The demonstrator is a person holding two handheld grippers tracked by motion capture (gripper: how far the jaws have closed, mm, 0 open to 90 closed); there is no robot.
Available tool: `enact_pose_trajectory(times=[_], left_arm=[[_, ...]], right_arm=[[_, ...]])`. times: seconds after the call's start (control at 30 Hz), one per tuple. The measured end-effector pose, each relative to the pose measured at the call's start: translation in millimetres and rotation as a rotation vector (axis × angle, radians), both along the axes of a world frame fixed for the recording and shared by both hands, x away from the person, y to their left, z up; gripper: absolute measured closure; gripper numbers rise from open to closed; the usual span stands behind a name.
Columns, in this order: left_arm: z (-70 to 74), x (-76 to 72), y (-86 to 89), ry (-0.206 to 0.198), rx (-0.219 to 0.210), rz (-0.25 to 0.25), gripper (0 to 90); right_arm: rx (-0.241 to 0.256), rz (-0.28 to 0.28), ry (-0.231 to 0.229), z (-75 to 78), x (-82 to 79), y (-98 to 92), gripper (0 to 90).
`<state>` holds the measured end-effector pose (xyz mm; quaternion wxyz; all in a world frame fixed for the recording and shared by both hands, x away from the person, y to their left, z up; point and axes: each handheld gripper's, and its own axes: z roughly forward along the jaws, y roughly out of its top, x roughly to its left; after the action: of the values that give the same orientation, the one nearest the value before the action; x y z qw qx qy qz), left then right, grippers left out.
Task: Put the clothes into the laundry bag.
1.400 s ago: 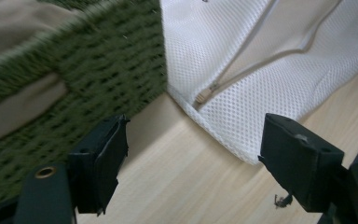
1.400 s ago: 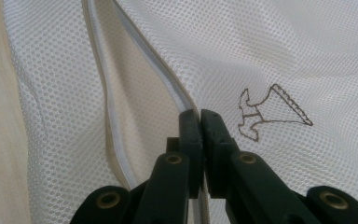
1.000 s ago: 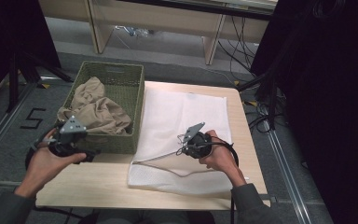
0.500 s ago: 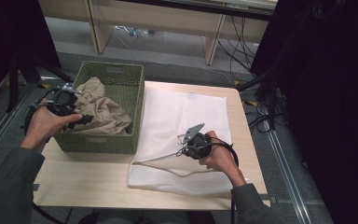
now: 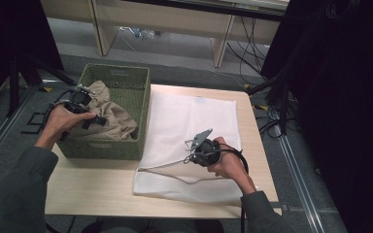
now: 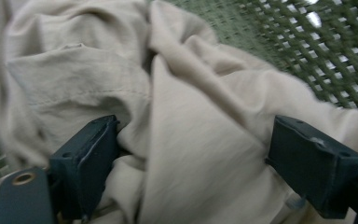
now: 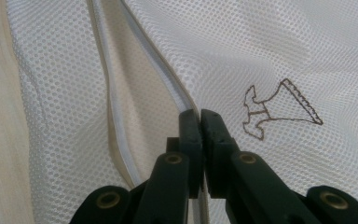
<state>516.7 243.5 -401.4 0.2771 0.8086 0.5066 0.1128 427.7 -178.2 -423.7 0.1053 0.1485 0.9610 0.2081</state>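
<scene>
A green woven basket [image 5: 102, 148] stands on the left of the wooden table [image 5: 92, 189] and holds a crumpled beige cloth [image 5: 114, 121]. My left gripper [image 5: 93, 120] reaches into the basket. In the left gripper view it [image 6: 196, 154] is open, and its jaws straddle a fold of the beige cloth [image 6: 191, 102] in front of the basket wall [image 6: 317, 46]. A white mesh bag [image 5: 194, 116] lies flat to the right of the basket. My right gripper [image 5: 188, 159] rests on its near part, shut [image 7: 200, 119] on the zipper edge of the mesh bag [image 7: 261, 46].
A small brown printed mark [image 7: 275, 109] sits on the mesh just right of the right jaws. Bare table wood lies in front of the basket. Behind the table are a light shelf unit [image 5: 175, 19] and floor cables [image 5: 272, 121]; dark stands flank both sides.
My left gripper has moved from the table's front left corner up into the basket and now sits on the beige cloth. The right gripper has stayed put on the mesh bag.
</scene>
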Motion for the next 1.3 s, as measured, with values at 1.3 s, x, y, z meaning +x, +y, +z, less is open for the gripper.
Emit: enact_pose_trajectory(times=[1.3], left_arm=[[-33.6, 32.7, -36.9, 0.090, 0.252, -0.117, 0.0]], right_arm=[[-0.012, 0.006, 0.014, -3.5, -0.3, 1.8, 88.5]])
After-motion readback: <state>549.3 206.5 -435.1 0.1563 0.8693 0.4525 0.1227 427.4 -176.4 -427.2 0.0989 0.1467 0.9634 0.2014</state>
